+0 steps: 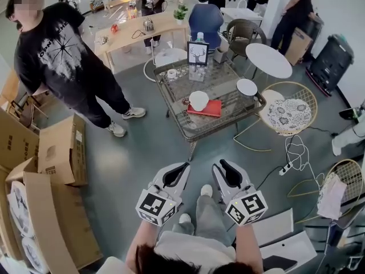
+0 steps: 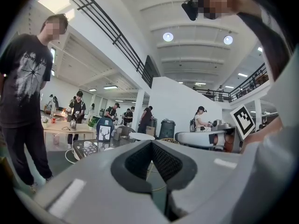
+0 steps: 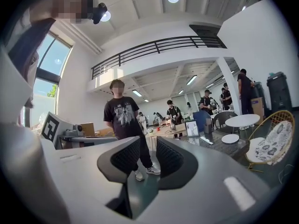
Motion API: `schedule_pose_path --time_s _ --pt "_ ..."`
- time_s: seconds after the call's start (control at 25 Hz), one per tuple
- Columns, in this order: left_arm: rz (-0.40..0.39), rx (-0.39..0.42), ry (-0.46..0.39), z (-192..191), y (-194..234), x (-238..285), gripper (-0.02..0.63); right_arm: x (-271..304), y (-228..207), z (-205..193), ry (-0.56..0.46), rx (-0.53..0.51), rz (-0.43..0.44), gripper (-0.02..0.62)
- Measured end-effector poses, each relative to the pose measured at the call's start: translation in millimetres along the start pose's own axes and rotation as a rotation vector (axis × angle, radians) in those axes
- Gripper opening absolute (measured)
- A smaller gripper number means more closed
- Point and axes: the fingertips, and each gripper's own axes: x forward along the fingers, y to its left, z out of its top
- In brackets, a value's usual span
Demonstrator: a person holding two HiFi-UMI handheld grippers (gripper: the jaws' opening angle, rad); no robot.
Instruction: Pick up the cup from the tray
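The glass coffee table (image 1: 222, 131) stands in the middle of the floor, ahead of both grippers. A red tray (image 1: 210, 109) lies on the near part of the table top. The white cup (image 1: 198, 100) stands upright on the tray's left end. A framed deer picture (image 1: 198, 53) stands at the far edge of the table, and a small white disc (image 1: 247, 87) rests near its right edge.

Both grippers are held side by side on the near side of the table, well apart from it, and point roughly level towards it. The left gripper (image 1: 178, 170) has its fingers pressed together at the tips, and the left gripper view (image 2: 151, 144) shows nothing between them. The right gripper (image 1: 225, 169) has its fingers slightly spread. The right gripper view (image 3: 147, 146) shows a narrow gap with only floor behind it and nothing in the gap. Neither gripper touches the cup or the tray.

A person in a black T-shirt (image 1: 60, 50) stands left of the table, with cardboard boxes (image 1: 60, 150) on the floor nearer the camera on that side. To the right of the table are a chair with a patterned cushion (image 1: 288, 114) and, farther back, a round white table (image 1: 268, 60).
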Motion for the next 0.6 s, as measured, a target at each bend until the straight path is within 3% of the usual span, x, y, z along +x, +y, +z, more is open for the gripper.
schedule_pose_path --time_s 0.16,0.36,0.6 --pt "0.018 -0.001 0.009 1 13 18 0.0 18 -20 0 0.022 0.013 0.026 0.158" --pt "0.041 -0.004 0.021 3 35 45 0.0 48 -46 9 0.012 0.009 0.069 0.273" --pt "0.063 -0.007 0.052 4 55 83 0.0 80 -80 13 0.047 -0.001 0.108 0.317"
